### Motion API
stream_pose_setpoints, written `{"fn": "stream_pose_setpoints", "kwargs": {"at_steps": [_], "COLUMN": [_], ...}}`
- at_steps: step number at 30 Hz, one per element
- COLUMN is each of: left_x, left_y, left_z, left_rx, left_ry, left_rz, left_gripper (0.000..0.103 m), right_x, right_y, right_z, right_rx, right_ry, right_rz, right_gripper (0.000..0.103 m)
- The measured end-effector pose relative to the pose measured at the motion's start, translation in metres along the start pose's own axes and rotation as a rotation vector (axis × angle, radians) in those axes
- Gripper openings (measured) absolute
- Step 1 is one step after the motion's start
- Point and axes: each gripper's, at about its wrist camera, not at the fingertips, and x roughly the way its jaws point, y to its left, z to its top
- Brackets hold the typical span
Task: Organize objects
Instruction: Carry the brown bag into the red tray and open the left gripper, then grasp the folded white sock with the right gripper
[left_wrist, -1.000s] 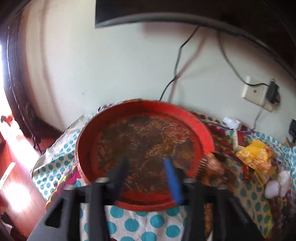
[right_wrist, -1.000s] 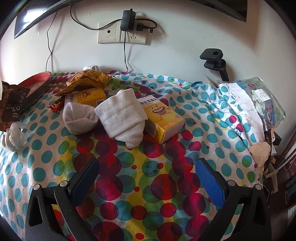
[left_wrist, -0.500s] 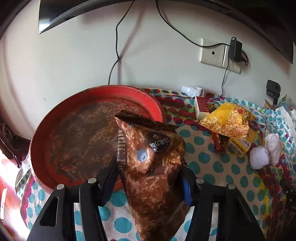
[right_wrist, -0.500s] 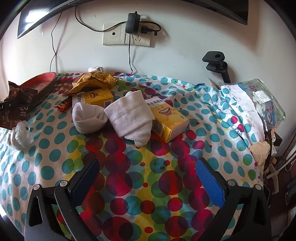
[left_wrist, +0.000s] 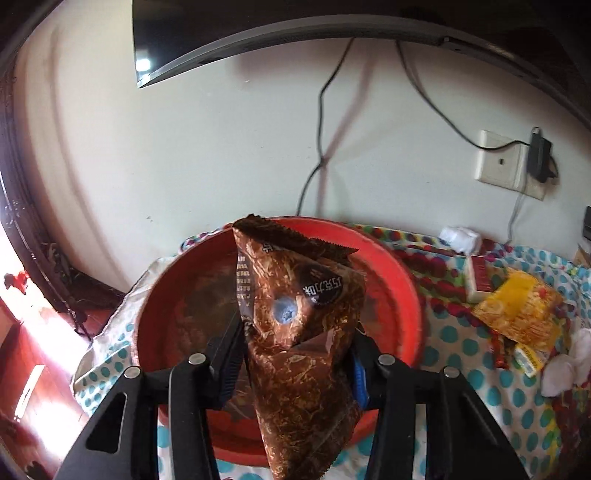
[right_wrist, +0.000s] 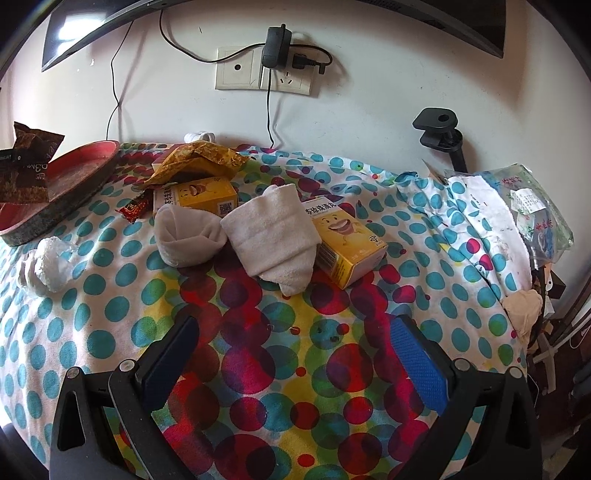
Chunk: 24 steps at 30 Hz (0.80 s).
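Note:
My left gripper (left_wrist: 295, 332) has a brown snack bag (left_wrist: 295, 350) between its pads; the jaws are closing on it and both pads press its sides. The bag stands upright above the round red tray (left_wrist: 391, 295), which lies on the spotted cloth near the wall. In the right wrist view the same bag (right_wrist: 29, 166) shows at the far left over the tray (right_wrist: 74, 166). My right gripper (right_wrist: 293, 325) hovers open over the cloth with nothing between its fingers, nearer than two rolled white towels (right_wrist: 277, 232) and two yellow boxes (right_wrist: 347, 236).
A yellow wrapper (right_wrist: 199, 158), a red candy wrapper (right_wrist: 135, 208) and a crumpled tissue (right_wrist: 48, 266) lie between tray and towels. A clear plastic bag (right_wrist: 528, 210) sits at the right edge, with a black clamp (right_wrist: 439, 129) behind it. The wall holds a socket and cables.
The left jaws were open over the tray with the bag lying to the right; the bag then came between them, and it is now gripped over the tray. The right gripper barely moved.

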Motion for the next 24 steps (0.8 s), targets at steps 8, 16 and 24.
{"fn": "stream_pose_setpoints", "kwargs": {"at_steps": [8,16,24], "left_x": [0.047,0.061,-0.026], "left_y": [0.04,0.036,0.021], "left_z": [0.008,0.0,-0.02], "left_rx": [-0.083,-0.098,-0.027], "left_ry": [0.098,0.127,-0.072], "left_rz": [0.088,0.051,-0.024], "left_gripper": [0.048,0.062,0.096], "right_x": [-0.002,-0.002,-0.031], "right_y": [-0.003,-0.001,0.037], "right_z": [-0.001,0.001,0.017], "right_rx": [0.003,-0.004,-0.066], "right_ry": [0.0,0.002,-0.103], "right_rz": [-0.006,-0.013,0.038], "right_gripper": [0.103,0.103,0.103]}}
